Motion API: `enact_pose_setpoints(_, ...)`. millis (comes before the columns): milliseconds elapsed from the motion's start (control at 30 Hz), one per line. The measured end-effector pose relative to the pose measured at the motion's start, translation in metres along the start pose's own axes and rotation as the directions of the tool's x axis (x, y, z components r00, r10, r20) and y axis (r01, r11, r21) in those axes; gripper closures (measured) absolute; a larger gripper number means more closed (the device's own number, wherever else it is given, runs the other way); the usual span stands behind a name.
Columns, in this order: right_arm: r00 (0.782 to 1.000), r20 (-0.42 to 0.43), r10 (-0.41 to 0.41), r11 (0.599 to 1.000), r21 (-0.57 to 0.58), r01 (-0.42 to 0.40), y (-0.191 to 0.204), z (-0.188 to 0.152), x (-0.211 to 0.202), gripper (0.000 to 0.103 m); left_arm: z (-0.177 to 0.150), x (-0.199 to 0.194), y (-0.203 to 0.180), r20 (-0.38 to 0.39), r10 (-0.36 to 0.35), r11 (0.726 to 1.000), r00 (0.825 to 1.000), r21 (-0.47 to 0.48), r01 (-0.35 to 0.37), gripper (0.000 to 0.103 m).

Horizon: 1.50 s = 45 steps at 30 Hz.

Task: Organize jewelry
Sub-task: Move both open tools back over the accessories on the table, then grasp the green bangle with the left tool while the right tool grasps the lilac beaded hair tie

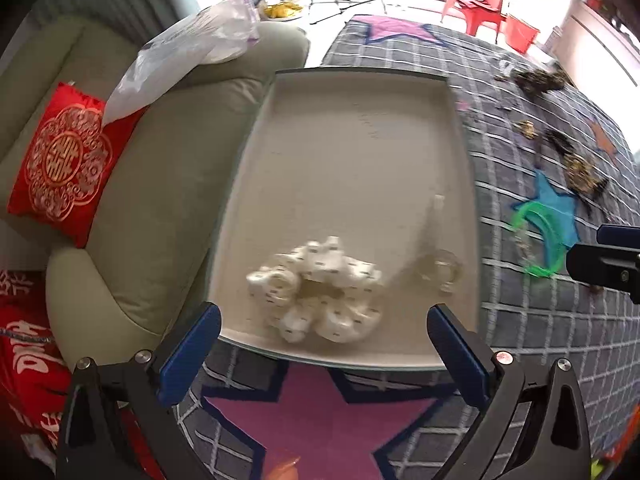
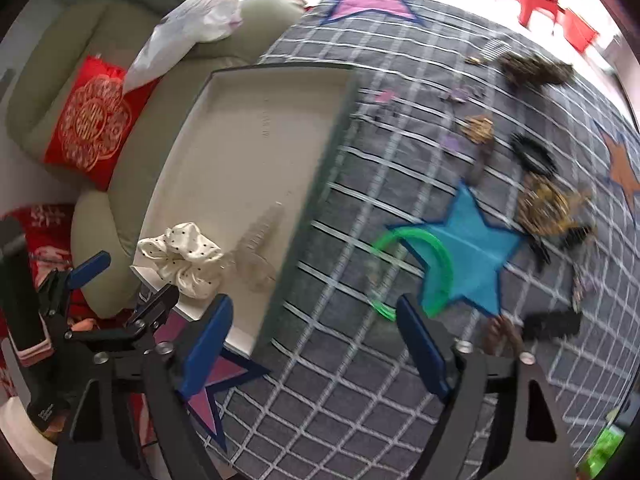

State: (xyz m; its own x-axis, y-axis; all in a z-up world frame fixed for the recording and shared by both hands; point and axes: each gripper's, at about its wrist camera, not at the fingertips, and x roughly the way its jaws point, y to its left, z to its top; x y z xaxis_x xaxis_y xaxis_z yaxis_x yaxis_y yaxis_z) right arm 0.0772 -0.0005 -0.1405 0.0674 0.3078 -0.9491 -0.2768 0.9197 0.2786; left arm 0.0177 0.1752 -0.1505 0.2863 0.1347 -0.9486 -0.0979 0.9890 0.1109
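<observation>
Left tongs [image 1: 323, 310] spread wide, nothing between the blue pads, pointing steeply down. Right tongs [image 2: 314, 300] likewise spread and empty, over bare cloth.

Counted: one shallow beige rectangular tray [image 1: 360, 140], just ahead of the left tongs and ahead-left of the right. Inside it, two things: one white fabric scrunchie with small dark dots [image 1: 316, 288] at the near end, directly beyond the left pads, and one clear plastic hair clip [image 1: 436, 264] just to its right, blurred. Outside the tray, on the grey checked bedspread [image 2: 360, 380]: one green translucent plastic hoop [image 2: 436, 256], just ahead of the right tongs, overlapping one blue star patch [image 2: 472, 256]. Further ahead-right, at least four dark or gold-and-black hair ornaments [image 2: 552, 208], too blurred to sort. One flat black clip [image 2: 552, 326] right of the right tongs.

Writing: gold double-happiness emblem on one red square cushion [image 1: 64, 164], left of both tongs on the pale green-grey sofa [image 1: 168, 184]. White characters on red fabric [image 1: 28, 356] at far left, unreadable. Faint marks on the tray floor, illegible.

Only in the right wrist view: the left tongs [image 2: 124, 280] from the side, above the scrunchie [image 2: 184, 260]; the black clip; one whole orange star patch [image 2: 622, 164]. Only in the left wrist view: the clear clip's [image 2: 256, 256] looped outline.
</observation>
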Motion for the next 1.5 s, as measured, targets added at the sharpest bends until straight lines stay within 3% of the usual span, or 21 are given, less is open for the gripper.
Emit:
enact_pose_setpoints(167, 1.0, 0.014, 0.001, 0.993, 0.117, -0.002, -0.041, -0.035, -0.019, 0.012, -0.001, -0.011, -0.034, 0.003, -0.008, 0.998, 1.0, 0.062, 0.008, 0.0)
enact_pose_setpoints(233, 0.999, 0.03, -0.01, 0.988, 0.157, 0.005, -0.057, -0.05, -0.027, 0.0, -0.002, -0.014, -0.046, 0.0, -0.018, 0.996, 1.0, 0.085, 0.018, 0.0)
enact_pose_setpoints(500, 0.997, 0.069, -0.035, 0.958, 0.288, 0.014, -0.119, -0.097, -0.046, 0.0, 0.003, -0.024, -0.095, 0.002, -0.057, 0.985, 0.998, 0.161, 0.056, 0.0)
enact_pose_setpoints(700, 0.995, 0.09, -0.053, 0.941, 0.338, 0.02, -0.156, -0.116, -0.053, 0.0, 0.009, -0.02, -0.125, -0.057, -0.121, 0.971, 0.991, 0.2, 0.13, 0.0)
enact_pose_setpoints(867, 0.997, 0.053, -0.053, 0.93, 0.366, 0.03, -0.185, -0.12, -0.052, 0.0, 0.011, -0.02, -0.152, -0.076, -0.152, 0.955, 0.985, 0.246, 0.167, 0.0)
enact_pose_setpoints(1167, 0.995, 0.041, -0.09, 0.92, 0.385, 0.068, -0.229, -0.102, -0.054, 0.0, 0.032, 0.0, -0.173, -0.118, -0.191, 0.962, 0.975, 0.174, 0.209, 0.0)
enact_pose_setpoints(1500, 0.993, 0.041, -0.114, 0.938, 0.334, 0.094, -0.245, -0.067, -0.043, 0.0, 0.052, 0.022, -0.187, -0.131, -0.199, 0.965, 0.971, 0.149, 0.218, 0.0)
